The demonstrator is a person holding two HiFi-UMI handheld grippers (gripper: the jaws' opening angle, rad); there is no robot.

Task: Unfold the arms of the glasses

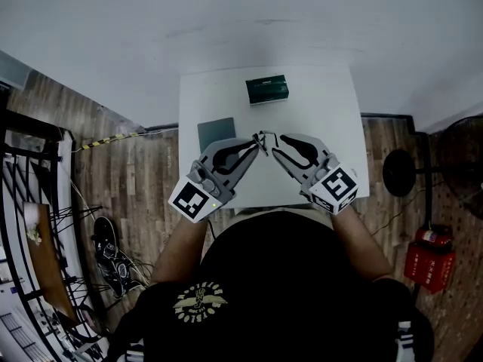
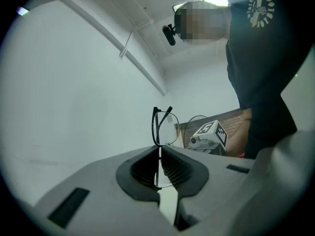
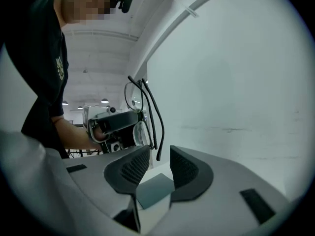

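Thin black-framed glasses (image 1: 264,137) are held up above the white table (image 1: 332,104), between my two grippers. My left gripper (image 1: 255,145) is shut on the frame: in the left gripper view its pads (image 2: 147,163) pinch the rim of one lens, and the glasses (image 2: 165,127) stand upright beyond the tips. My right gripper (image 1: 275,145) is open just right of the glasses. In the right gripper view the two folded arms (image 3: 153,114) hang down before its open jaws (image 3: 158,151), their tips at the gap and touching neither pad.
A dark green box (image 1: 267,89) lies at the table's far side. A grey flat pad (image 1: 216,133) lies left of the grippers and shows below the right jaws (image 3: 153,191). The person's torso is against the near table edge.
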